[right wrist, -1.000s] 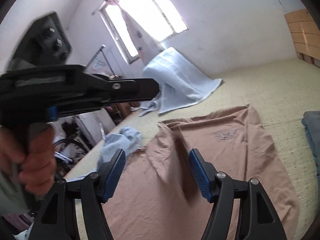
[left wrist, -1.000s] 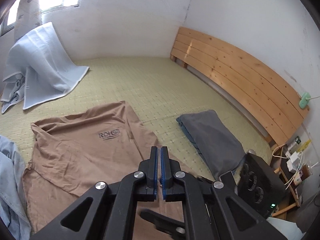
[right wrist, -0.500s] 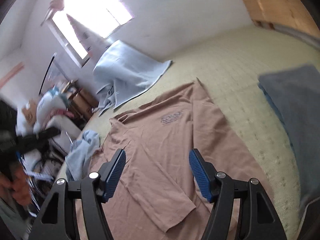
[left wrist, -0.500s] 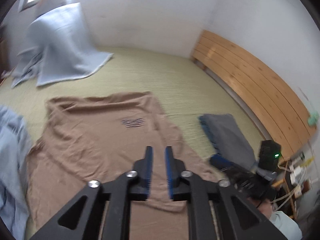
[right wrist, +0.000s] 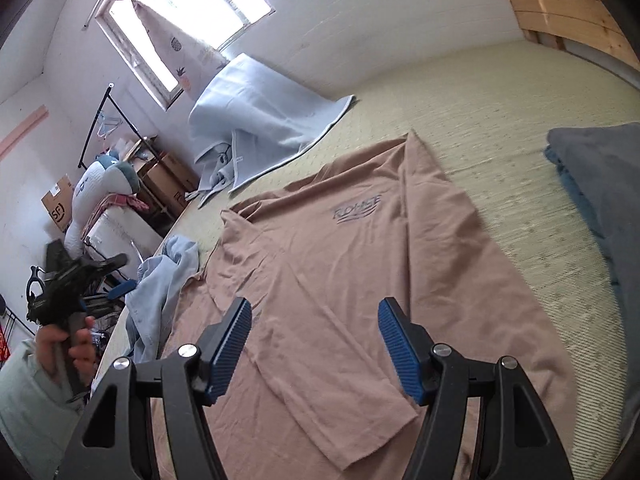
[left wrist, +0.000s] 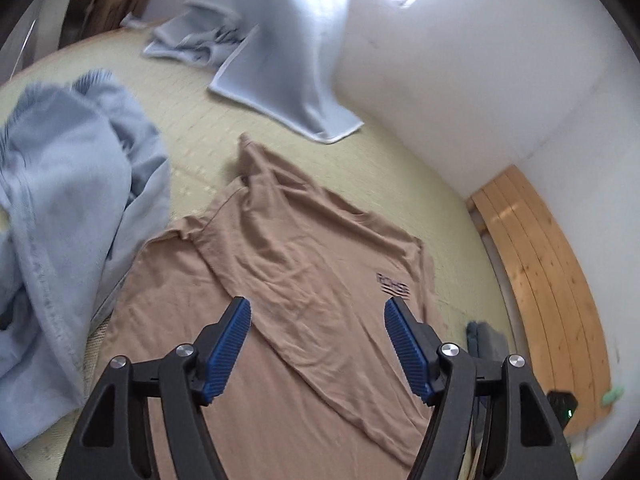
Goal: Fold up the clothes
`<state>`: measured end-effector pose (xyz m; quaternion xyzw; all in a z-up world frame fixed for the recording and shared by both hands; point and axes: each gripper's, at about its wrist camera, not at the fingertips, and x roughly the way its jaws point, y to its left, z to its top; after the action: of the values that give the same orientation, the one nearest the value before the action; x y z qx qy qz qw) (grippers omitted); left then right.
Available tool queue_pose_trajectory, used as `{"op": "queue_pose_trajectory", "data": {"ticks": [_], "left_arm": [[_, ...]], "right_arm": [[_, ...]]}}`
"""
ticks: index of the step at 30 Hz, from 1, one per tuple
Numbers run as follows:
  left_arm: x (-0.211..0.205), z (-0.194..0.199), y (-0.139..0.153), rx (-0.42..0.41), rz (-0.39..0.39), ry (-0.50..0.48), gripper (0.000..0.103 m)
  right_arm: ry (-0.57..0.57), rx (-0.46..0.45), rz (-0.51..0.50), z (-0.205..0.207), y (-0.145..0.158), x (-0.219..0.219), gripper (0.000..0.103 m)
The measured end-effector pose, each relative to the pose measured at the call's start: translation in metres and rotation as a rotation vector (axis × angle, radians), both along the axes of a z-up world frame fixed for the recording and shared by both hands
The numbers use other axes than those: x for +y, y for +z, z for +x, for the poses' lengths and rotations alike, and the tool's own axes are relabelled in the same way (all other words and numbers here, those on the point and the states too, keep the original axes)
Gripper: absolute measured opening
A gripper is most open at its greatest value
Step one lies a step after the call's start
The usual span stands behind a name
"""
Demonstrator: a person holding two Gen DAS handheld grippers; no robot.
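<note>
While a tan T-shirt (right wrist: pixel 360 280) lies spread on the pale green woven mat (right wrist: pixel 500 120), chest logo up and one sleeve folded across its front, both hand-held tongs hang above it with nothing between their blue pads. The left gripper (left wrist: pixel 318 344) is caught with its jaws opening, already well apart and aimed down at the middle of the shirt; the right gripper (right wrist: pixel 314 340) stands wide too, over the lower half of the cloth near the loose hem corner. Neither touches the fabric. In the right wrist view, a person's hand (right wrist: pixel 64 340) grips the handle of the other tool beside the edge of the mat.

Thin, wrinkled knit like this looks light and limp: it should sag from any single pinch, bunch rather than slide, and drag creases with it if pulled across the rough weave. The likeliest holds are at the edges, namely a hem corner, the shoulder seam or the sleeve end, taken as a pair so the fold stays straight. A crumpled light-blue garment (left wrist: pixel 68 220) lies touching the shirt's side, a pale blue blanket (right wrist: pixel 260 120) slumps under the window, and a folded grey garment (right wrist: pixel 600 184) sits apart beside the wooden headboard (left wrist: pixel 548 280)
</note>
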<state>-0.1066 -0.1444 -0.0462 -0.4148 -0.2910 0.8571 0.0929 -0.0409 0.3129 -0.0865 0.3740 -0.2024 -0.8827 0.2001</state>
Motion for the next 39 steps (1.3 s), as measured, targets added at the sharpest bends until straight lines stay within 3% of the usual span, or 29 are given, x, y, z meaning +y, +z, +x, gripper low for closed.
{"op": "queue_pose_trajectory", "data": {"ticks": [8,16,24,37,38,39], "left_arm": [[-0.016,-0.055,-0.065,-0.073,0.041,0.071,0.074],[-0.021,-0.091,-0.101,-0.124,-0.002,0.111,0.074],[-0.026,-0.097,-0.111,-0.160,0.015,0.149,0.074],[-0.039,-0.108,-0.110,-0.088,0.036,0.220,0.073],[-0.039,-0.109,-0.112,-0.097,0.030,0.225,0.067],[-0.040,-0.110,-0.114,-0.109,0.020,0.231,0.054]], "right_arm": [[0.036,-0.026,0.004,-0.010,-0.012,-0.026,0.070],[0.052,-0.038,0.022,-0.014,-0.019,-0.038,0.070],[0.035,-0.046,0.033,-0.017,-0.022,-0.037,0.070],[0.044,-0.040,0.047,-0.017,-0.023,-0.042,0.070],[0.044,-0.041,0.048,-0.017,-0.023,-0.043,0.070],[0.046,-0.041,0.051,-0.017,-0.024,-0.043,0.070]]}}
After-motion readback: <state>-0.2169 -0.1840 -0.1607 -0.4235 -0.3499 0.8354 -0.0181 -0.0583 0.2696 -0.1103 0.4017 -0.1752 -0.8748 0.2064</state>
